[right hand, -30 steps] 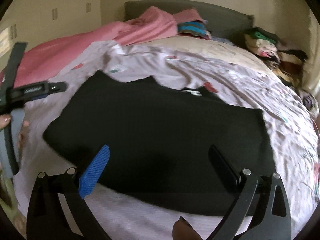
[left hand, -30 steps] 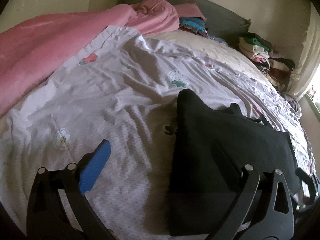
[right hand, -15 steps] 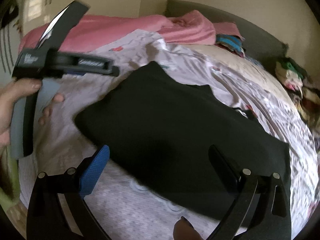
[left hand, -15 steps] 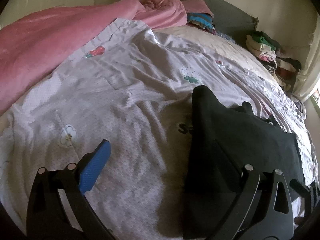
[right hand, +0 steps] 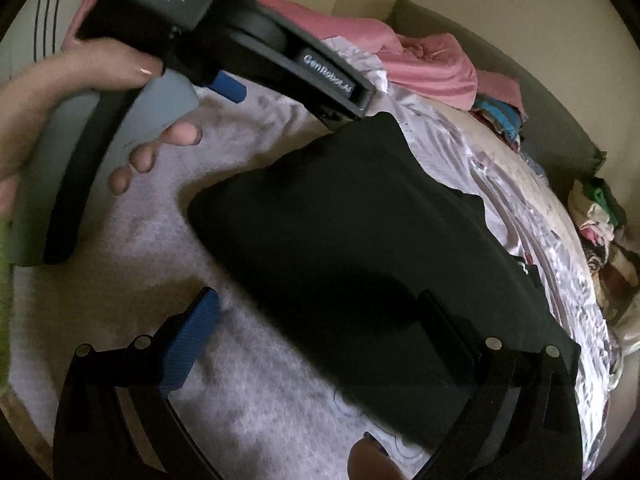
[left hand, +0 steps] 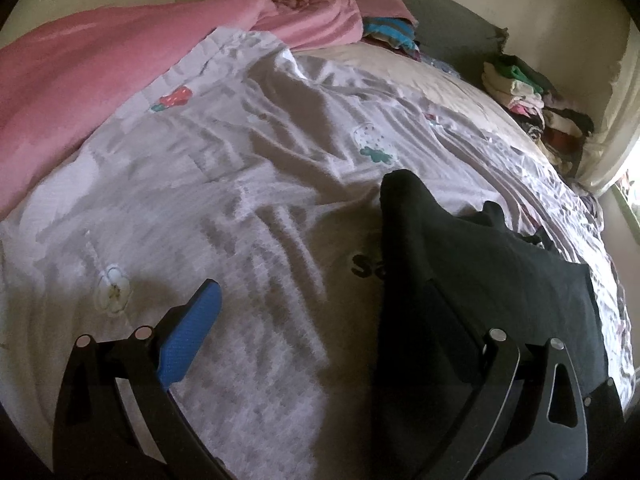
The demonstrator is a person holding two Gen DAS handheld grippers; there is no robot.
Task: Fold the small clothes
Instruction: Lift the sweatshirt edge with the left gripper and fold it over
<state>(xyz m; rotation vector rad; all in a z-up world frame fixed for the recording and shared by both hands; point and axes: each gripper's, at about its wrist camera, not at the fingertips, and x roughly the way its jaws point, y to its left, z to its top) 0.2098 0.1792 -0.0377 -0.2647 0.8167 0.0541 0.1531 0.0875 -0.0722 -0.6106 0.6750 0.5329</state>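
Black garment (right hand: 360, 232) lies flat, long axis running near-right to far-left

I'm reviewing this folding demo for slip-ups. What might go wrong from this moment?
The black garment is dark against shadow, so its near edge is hard to pick out; the open right hand-held gripper may pinch the sheet too. The left hand-held gripper, also open, sits beside the garment's left edge over wrinkled sheet, and may grab bedding instead.
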